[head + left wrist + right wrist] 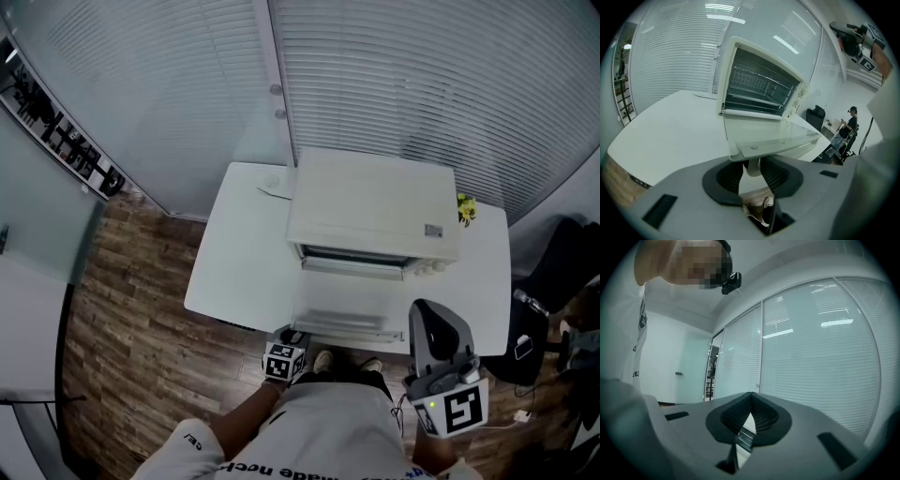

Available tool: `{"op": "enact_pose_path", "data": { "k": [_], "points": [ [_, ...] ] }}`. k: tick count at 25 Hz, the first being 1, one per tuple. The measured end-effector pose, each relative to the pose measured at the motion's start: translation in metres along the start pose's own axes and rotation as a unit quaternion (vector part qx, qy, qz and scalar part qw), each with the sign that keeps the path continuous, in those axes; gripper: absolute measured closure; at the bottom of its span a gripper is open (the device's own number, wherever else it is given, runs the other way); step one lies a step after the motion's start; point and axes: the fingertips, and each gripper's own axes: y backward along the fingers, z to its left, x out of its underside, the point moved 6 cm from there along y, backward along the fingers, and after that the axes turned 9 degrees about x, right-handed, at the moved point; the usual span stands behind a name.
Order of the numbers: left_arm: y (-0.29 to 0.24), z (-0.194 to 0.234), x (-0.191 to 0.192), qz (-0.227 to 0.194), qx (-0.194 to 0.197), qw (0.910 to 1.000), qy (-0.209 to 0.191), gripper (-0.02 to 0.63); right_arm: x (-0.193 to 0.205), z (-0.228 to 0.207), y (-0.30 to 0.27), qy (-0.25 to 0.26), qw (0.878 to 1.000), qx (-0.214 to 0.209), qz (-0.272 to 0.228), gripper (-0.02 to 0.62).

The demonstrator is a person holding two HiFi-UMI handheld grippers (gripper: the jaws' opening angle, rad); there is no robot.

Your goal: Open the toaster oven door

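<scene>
— What are you holding?
— My left gripper [751, 162] has its fingers [730, 176] closed on the door handle [753, 169], which is mostly hidden under the door [773, 136] edge. My right gripper [750, 397], off to the side, has its fingers [763, 416] pressed together on nothing.
— And the toaster oven?
— The toaster oven [375, 202] sits on the white bench [239, 244], door lying flat open toward me, racks [759, 91] showing. There's a yellow thing [466, 208] behind it that I can't make out. Beyond: wood floor [122, 309], slatted blinds [422, 75].

Toaster oven [375, 202] on table [239, 253], door [347, 305] lowered in front
</scene>
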Motion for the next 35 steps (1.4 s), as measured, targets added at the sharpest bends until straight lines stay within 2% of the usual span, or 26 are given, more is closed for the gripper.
{"op": "enact_pose_path", "data": {
  "k": [18, 27, 35],
  "points": [
    [-0.013, 0.009, 0.033, -0.074, -0.020, 0.9962, -0.041, 0.476, 0.001, -0.003, 0.003, -0.003, 1.000, -0.013, -0.007, 0.588],
    [-0.006, 0.005, 0.033, -0.084, -0.028, 0.9936, -0.069, 0.476, 0.002, -0.007, 0.006, -0.002, 1.000, -0.018, -0.007, 0.588],
    [0.002, 0.007, 0.048, -0.061, -0.035, 0.9948, -0.074, 0.476, 0.005, -0.009, 0.007, -0.004, 1.000, -0.019, -0.005, 0.588]
  ]
}}
